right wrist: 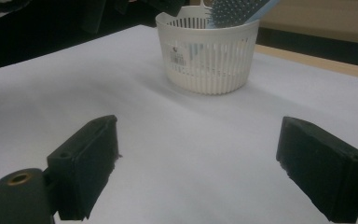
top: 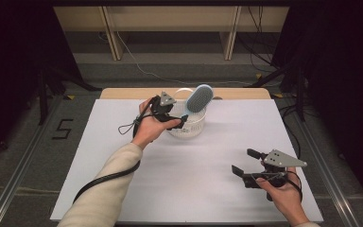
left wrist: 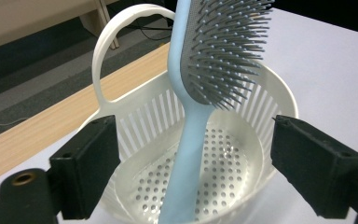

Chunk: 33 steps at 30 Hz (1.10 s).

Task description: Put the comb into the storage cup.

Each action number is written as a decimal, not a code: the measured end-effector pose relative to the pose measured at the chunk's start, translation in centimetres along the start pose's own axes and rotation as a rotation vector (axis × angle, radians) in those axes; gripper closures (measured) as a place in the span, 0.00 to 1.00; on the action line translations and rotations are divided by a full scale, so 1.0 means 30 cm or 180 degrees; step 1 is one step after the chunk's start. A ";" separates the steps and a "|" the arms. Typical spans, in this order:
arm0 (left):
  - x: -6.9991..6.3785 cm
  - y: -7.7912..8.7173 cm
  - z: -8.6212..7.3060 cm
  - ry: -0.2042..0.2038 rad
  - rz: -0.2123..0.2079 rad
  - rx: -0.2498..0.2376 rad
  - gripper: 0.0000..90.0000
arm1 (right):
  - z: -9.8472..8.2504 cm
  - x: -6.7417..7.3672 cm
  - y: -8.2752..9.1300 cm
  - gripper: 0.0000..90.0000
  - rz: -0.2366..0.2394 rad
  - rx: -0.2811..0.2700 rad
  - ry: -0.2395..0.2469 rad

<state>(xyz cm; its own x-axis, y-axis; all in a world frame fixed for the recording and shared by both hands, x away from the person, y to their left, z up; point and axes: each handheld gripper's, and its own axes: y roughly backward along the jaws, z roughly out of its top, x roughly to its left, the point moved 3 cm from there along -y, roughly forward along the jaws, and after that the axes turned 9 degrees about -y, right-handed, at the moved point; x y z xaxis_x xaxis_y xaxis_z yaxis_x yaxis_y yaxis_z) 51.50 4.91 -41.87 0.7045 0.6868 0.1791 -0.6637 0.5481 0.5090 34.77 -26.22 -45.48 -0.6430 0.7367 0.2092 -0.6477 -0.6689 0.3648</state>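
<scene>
A light blue hairbrush (top: 199,98) stands tilted in a white perforated basket (top: 189,128), its handle down inside and its grey bristled head above the rim. My left gripper (top: 182,118) is at the basket's left side, held over the rim. In the left gripper view the brush handle (left wrist: 186,154) rises between the jaws of the left gripper (left wrist: 193,154), which stand wide apart and clear of it on both sides. My right gripper (top: 242,161) hovers open near the table's front right with nothing in it. It faces the basket (right wrist: 209,51) and the brush head (right wrist: 235,9).
A white sheet (top: 194,165) covers the table, and a strip of bare wood (top: 123,93) shows along the far edge. The basket's looped handle (left wrist: 103,60) stands upright at its far side. A black cable (top: 104,179) trails from the left gripper along the forearm.
</scene>
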 end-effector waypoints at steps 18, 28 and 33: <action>0.007 0.140 -0.063 -0.0068 0.0100 0.0040 0.00 | 0.000 0.001 0.000 0.15 -0.0017 0.0005 -0.0007; -0.018 0.193 -0.076 -0.0088 0.0057 -0.0042 0.00 | 0.001 0.001 0.000 0.15 -0.0028 -0.0001 0.0000; -0.029 0.214 -0.094 -0.0049 0.0030 -0.0060 0.00 | 0.001 0.000 0.002 0.15 -0.0030 -0.0003 0.0002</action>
<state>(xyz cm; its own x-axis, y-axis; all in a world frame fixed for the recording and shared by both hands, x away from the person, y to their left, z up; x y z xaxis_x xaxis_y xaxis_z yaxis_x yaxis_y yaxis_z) 45.92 9.20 -41.13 0.7018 0.6846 0.1970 -0.6749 0.5505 0.4913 34.75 -26.25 -45.44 -0.6373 0.7428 0.2052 -0.6540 -0.6621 0.3659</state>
